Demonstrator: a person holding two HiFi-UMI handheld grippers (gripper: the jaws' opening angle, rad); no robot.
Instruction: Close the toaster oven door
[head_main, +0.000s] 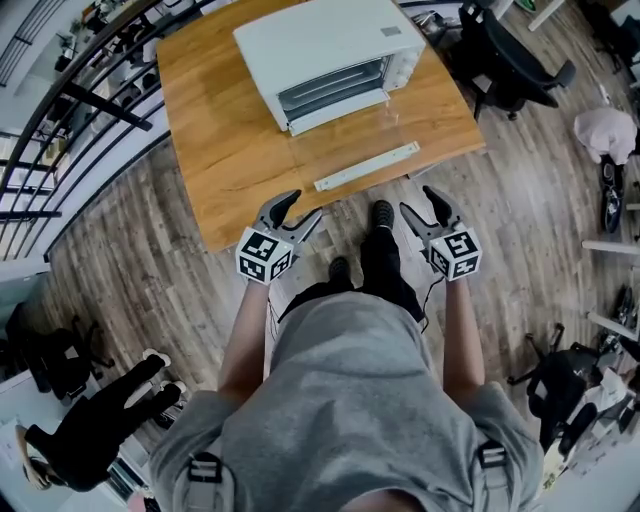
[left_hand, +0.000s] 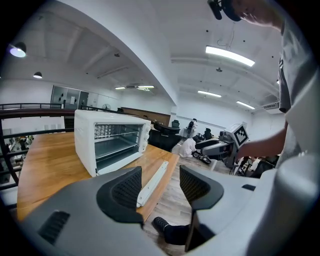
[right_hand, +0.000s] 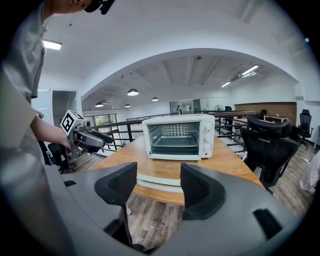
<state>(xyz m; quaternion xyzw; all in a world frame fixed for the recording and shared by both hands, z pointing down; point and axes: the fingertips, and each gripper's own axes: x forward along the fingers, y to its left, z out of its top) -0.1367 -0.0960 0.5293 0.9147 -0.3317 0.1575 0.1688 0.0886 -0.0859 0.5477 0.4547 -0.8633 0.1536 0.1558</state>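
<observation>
Left claw (head_main: 303, 206) and right claw (head_main: 418, 200) are both released, with nothing between the jaws. I hold them side by side over the wood floor (head_main: 140, 265), just short of the counter (head_main: 225, 150). On the counter's near edge the door (head_main: 345, 135) lies folded flat toward me, white handle (head_main: 367, 166) foremost. Behind it stands the toaster oven (head_main: 330, 45), its cavity and rack exposed.
</observation>
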